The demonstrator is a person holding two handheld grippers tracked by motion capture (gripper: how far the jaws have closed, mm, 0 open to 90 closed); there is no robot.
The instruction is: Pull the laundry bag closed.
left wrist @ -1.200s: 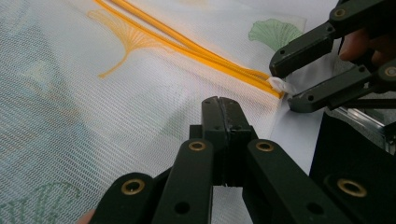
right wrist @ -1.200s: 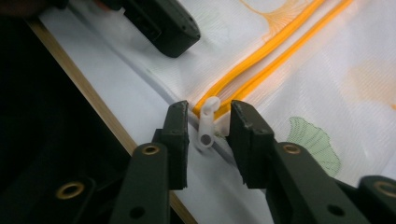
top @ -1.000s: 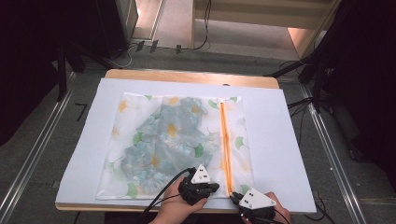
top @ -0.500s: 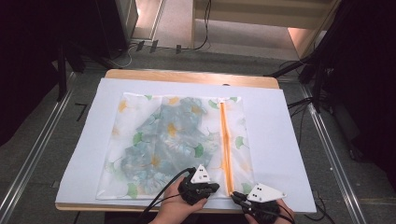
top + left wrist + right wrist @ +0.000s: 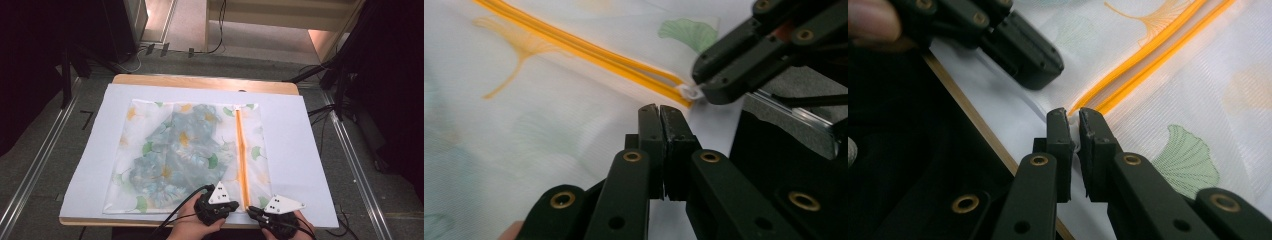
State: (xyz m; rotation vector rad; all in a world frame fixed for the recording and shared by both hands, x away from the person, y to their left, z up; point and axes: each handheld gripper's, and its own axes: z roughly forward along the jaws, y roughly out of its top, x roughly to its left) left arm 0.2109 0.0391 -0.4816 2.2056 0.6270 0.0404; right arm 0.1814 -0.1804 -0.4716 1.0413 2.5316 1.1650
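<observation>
Resting at the table's near edge, both hands hold grippers side by side. Left gripper: jaws pressed together on the translucent ginkgo-printed mesh bag. Right gripper: jaws nearly closed, pinching the small white zipper pull ending the orange zipper.

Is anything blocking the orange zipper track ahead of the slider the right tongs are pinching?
Nothing visible. The right tongs pinch the white slider at the near end of the orange zipper, whose track lies bare to the mesh bag's far edge. The left tongs sit beside it.
</observation>
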